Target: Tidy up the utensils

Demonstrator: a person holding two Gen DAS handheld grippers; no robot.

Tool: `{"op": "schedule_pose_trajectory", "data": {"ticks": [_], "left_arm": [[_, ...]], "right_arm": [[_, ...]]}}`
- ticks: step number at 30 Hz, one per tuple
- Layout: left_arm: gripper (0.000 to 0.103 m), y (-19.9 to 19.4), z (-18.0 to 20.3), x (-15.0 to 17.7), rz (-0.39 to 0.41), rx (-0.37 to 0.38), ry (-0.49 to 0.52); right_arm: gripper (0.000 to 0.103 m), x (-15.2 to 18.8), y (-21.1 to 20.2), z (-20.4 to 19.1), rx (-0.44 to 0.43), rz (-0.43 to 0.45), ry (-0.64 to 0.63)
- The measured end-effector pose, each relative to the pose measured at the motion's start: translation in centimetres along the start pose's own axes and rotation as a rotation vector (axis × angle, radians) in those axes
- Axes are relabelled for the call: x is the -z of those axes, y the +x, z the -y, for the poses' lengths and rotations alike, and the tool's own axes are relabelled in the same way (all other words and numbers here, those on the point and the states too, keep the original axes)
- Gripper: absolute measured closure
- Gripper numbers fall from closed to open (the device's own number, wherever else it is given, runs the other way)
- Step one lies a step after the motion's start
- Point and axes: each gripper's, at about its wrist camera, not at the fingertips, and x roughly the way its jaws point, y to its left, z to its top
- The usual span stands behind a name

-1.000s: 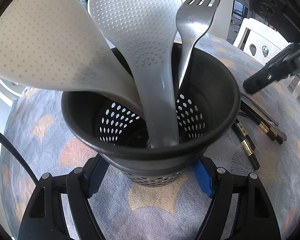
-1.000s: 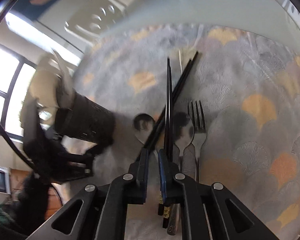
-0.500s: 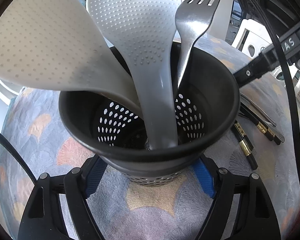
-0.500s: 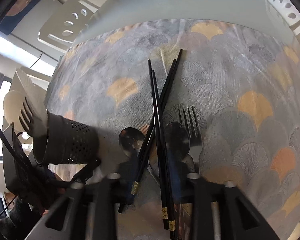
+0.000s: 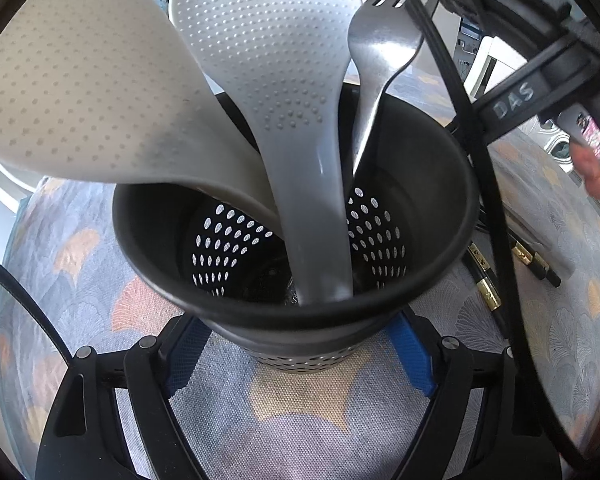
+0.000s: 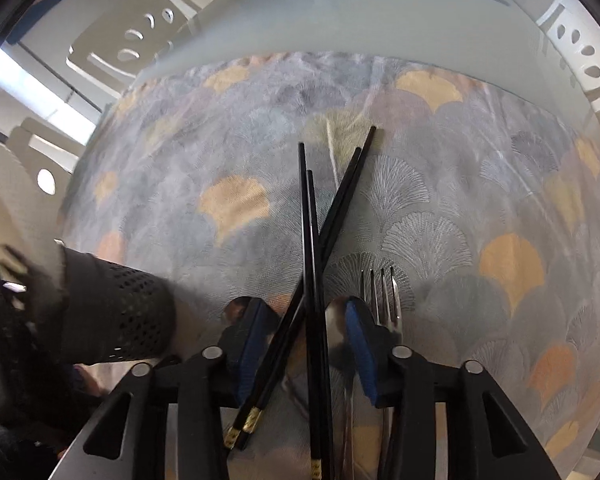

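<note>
My left gripper [image 5: 296, 356] is shut on the black perforated utensil holder [image 5: 432, 184], blue pads on both sides of its base. The holder holds a white rice paddle [image 5: 72, 92], a grey rice paddle [image 5: 276, 60] and a steel fork [image 5: 380, 56]. The holder also shows at the left of the right wrist view [image 6: 116, 312]. My right gripper [image 6: 306, 332] is open, low over two crossed pairs of black chopsticks [image 6: 312, 248]; the fingers straddle them. Two spoons [image 6: 336, 320] and a fork [image 6: 382, 292] lie partly under the fingers.
The table wears a blue-grey fan-patterned cloth [image 6: 460, 220] with a bare white rim [image 6: 340, 20] beyond. White chairs [image 6: 132, 44] stand around it. The right tool and its cable [image 5: 484, 184] cross the right of the left wrist view, above chopstick ends [image 5: 484, 280].
My right gripper has opened from shut and now sits low with its fingers either side of the chopsticks. The right tool has come closer to the holder. My left gripper keeps its hold.
</note>
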Motion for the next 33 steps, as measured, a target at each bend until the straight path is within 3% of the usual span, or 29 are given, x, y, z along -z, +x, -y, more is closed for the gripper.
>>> {"op": "schedule_pose_trajectory", "data": {"ticks": [1,3,4,14,26,30,33], "left_arm": [[0.021,0.0,0.0,0.0,0.000,0.000,0.001],[0.021,0.0,0.0,0.0,0.000,-0.001,0.001],[0.021,0.0,0.0,0.0,0.000,0.000,0.000],[0.021,-0.3,0.1,0.1,-0.001,0.001,-0.001],[0.020,-0.2,0.0,0.1,-0.002,0.001,-0.001],[0.020,-0.3,0.0,0.0,-0.002,0.002,-0.001],[0.020,-0.2,0.0,0.0,-0.002,0.001,-0.001]], "right_arm": [[0.071,-0.1,0.2,0.0,0.000,0.004,-0.002],[0.090,0.0,0.1,0.2,-0.005,0.020,-0.001],[0.093,0.1,0.0,0.3,-0.012,0.028,0.001],[0.093,2.8,-5.2,1.8,-0.106,0.146,0.072],[0.093,6.4,-12.0,1.9,-0.147,0.277,0.101],[0.093,6.7,-10.4,2.1,-0.129,0.206,0.108],[0.093,6.9,-7.4,2.6,-0.183,0.093,0.139]]}}
